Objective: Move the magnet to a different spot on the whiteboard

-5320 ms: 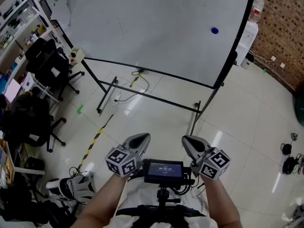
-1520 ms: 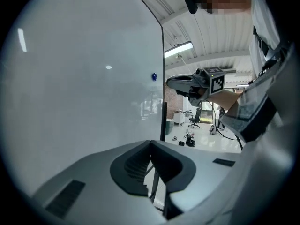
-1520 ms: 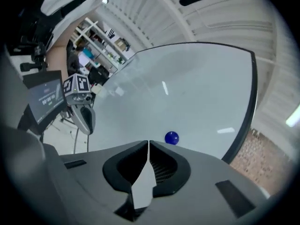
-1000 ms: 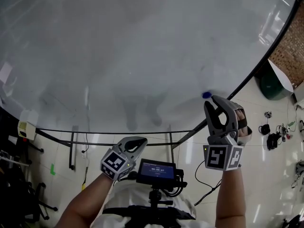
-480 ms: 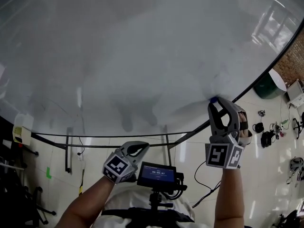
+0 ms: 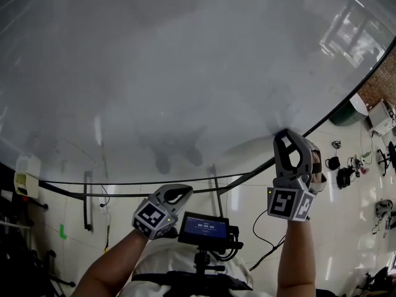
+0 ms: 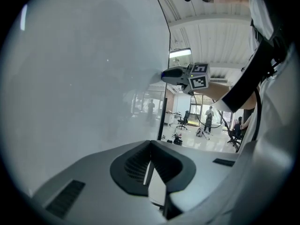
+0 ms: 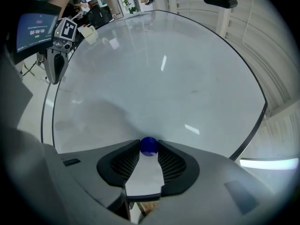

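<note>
the right gripper is held up level against the whiteboard. its fingers have just been closing, and the blue magnet now sits pinched between their tips, touched on both sides. the magnet lies on the board's surface, close to the black right edge. the left gripper hangs lower, below the board's bottom edge in the head view. its fingers are closed together at the tips with nothing between them. a small screen sits between the person's forearms.
</note>
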`<state>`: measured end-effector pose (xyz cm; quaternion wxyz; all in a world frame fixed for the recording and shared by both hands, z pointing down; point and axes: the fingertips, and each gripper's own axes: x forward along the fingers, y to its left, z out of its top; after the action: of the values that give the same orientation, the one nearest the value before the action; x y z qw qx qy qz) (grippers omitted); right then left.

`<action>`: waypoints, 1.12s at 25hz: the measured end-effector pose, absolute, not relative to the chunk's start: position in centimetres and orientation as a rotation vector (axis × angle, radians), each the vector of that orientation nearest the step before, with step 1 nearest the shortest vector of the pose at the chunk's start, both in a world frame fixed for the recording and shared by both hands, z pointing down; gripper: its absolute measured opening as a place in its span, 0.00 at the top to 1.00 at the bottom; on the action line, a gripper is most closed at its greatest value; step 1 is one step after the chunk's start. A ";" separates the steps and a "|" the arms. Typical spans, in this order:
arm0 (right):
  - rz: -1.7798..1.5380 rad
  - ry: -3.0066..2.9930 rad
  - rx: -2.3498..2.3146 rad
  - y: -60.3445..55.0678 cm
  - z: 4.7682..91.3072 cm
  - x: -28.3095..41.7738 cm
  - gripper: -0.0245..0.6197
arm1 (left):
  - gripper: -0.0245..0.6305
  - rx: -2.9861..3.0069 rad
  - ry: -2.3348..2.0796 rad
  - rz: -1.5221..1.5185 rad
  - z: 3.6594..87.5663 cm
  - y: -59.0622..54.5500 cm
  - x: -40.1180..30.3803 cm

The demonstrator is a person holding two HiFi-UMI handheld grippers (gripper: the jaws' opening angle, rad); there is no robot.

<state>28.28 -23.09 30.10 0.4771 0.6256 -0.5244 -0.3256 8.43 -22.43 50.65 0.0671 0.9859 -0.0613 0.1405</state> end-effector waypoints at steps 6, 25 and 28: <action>-0.754 -1.303 1.598 -23.0 30.1 28.2 0.74 | 0.92 2.977 -0.180 0.426 50.8 -22.8 7.1; -0.382 -1.791 1.916 -20.7 31.6 21.5 0.74 | 0.92 2.911 -0.102 0.376 51.2 -21.8 2.5; -0.303 -1.927 1.966 -19.5 32.5 20.7 0.74 | 0.92 2.900 -0.068 0.390 51.4 -21.3 2.6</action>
<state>20.71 -19.55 32.50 0.1850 0.6977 -0.6837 -0.1075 2.56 -21.29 51.36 0.1073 0.9851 -0.0231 0.1325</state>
